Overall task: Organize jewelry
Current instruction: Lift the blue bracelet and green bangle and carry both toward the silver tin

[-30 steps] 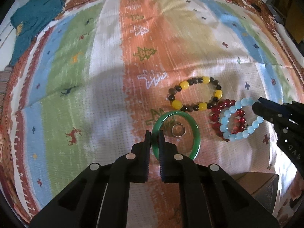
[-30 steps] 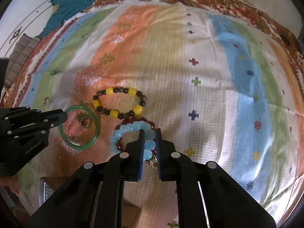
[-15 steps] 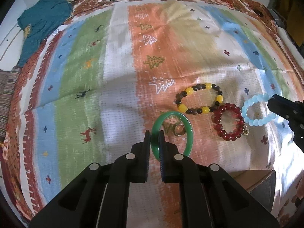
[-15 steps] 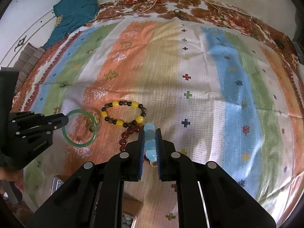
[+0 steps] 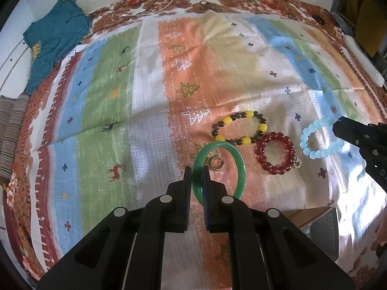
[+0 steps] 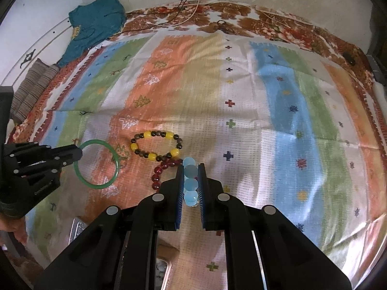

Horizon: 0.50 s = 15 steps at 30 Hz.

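Observation:
My left gripper (image 5: 197, 172) is shut on a green bangle (image 5: 238, 166) and holds it lifted above the striped cloth; it also shows in the right wrist view (image 6: 98, 186). My right gripper (image 6: 191, 171) is shut on a light blue bead bracelet (image 6: 189, 178), lifted, which also shows in the left wrist view (image 5: 308, 142). A yellow and brown bead bracelet (image 5: 226, 120) and a dark red bead bracelet (image 5: 266, 164) lie on the cloth. A small ring (image 5: 216, 163) lies under the bangle.
A brown box with a metal tray (image 5: 324, 227) sits at the near edge, also low in the right wrist view (image 6: 160, 270). A teal garment (image 5: 53, 38) lies at the far left. Cables (image 6: 186, 17) run along the far edge.
Both grippers have risen and pulled back. The green bangle has lifted off the ring. The blue bracelet has come off the red one and moved right.

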Each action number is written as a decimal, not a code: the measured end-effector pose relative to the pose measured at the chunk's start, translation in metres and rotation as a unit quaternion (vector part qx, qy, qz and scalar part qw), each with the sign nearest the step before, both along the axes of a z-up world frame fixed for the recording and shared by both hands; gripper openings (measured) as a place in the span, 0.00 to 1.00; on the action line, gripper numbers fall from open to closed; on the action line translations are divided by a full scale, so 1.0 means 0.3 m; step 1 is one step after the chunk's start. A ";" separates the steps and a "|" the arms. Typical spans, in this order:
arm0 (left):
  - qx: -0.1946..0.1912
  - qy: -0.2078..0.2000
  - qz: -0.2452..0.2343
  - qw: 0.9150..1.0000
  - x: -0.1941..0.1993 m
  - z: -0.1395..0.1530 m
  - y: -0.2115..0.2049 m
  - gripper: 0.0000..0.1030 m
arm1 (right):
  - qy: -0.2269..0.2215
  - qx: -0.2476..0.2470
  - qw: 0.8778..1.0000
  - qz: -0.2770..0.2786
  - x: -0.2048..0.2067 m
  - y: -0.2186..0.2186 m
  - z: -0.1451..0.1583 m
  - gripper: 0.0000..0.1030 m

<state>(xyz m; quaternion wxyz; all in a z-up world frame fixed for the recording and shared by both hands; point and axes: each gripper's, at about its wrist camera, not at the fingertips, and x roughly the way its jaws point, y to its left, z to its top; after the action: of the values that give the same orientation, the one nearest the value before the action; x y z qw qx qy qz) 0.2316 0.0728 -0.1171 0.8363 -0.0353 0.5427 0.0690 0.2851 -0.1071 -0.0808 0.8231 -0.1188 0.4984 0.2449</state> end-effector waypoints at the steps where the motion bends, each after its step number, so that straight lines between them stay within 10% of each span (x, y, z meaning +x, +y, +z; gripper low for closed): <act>1: 0.000 -0.004 -0.001 1.000 -0.006 0.010 -0.005 0.08 | -0.003 0.001 1.000 0.001 -0.006 -0.002 0.006 0.12; 15: 0.008 -0.037 -0.017 0.999 -0.074 0.101 -0.052 0.08 | -0.012 0.013 1.000 0.004 -0.056 -0.045 0.068 0.12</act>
<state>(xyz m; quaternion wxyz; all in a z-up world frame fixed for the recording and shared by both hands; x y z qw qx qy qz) 0.2095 0.0572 -0.0869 0.8570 -0.0221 0.5116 0.0580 0.2683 -0.1207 -0.0606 0.8297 -0.1125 0.4846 0.2530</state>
